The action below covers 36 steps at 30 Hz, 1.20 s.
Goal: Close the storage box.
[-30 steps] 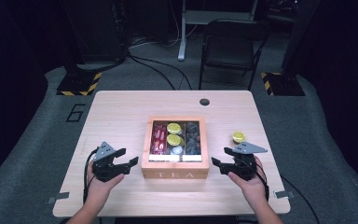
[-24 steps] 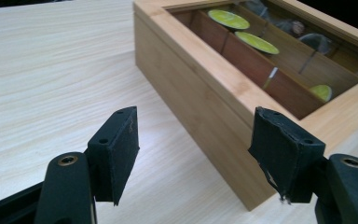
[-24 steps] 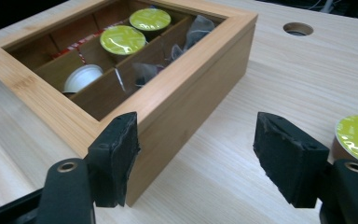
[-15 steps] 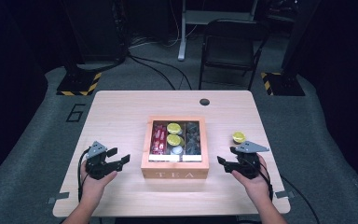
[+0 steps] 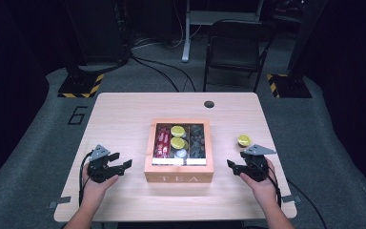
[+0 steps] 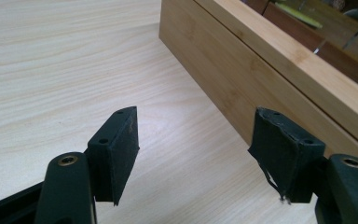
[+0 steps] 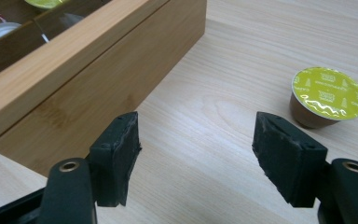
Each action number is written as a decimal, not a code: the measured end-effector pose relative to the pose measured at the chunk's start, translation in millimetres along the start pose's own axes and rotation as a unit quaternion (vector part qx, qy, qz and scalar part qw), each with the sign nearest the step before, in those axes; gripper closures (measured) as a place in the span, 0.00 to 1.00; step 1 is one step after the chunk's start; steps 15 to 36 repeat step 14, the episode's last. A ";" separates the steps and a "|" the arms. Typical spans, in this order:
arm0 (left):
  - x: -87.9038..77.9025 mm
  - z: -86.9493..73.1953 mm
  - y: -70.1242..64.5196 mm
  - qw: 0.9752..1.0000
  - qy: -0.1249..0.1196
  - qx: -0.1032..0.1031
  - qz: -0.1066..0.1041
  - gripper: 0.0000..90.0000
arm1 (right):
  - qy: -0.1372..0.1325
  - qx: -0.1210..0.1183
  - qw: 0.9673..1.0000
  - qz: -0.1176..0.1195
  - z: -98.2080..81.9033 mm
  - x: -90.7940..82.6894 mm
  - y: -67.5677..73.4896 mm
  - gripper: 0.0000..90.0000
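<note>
**Ann:** Dark studio floor, a folding chair (image 5: 232,50) at the back, and one pale wooden table (image 5: 124,114) lit in the middle.

**Bo:** Eyes on the loose coffee capsule (image 5: 243,140), yellow-green lid up, just beyond the right gripper (image 5: 237,168) and well right of the tea box (image 5: 178,177).

**Ann:** Round, so no long side to line up. Right hand's plainly nearer?

**Bo:** By far. The left gripper (image 5: 120,163) sits across the box. Both jaws gape about halfway, nothing between them, low over the table.
</note>
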<state>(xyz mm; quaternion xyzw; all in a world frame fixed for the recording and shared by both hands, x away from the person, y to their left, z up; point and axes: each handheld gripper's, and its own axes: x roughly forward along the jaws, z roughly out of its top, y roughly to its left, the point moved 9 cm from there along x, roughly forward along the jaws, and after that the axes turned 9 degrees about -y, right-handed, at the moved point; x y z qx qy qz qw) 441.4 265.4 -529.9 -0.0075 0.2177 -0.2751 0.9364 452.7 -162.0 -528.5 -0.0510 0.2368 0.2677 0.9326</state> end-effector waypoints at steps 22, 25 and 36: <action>6.4 -10.3 2.6 0.999 0.037 -0.022 -0.012 0.36 | 0.027 -0.024 0.999 0.001 -9.8 10.1 3.6 0.35; 6.4 -10.3 2.6 0.999 0.037 -0.022 -0.012 0.36 | 0.027 -0.024 0.999 0.001 -9.8 10.1 3.6 0.35; 6.4 -10.3 2.6 0.999 0.037 -0.022 -0.012 0.36 | 0.027 -0.024 0.999 0.001 -9.8 10.1 3.6 0.35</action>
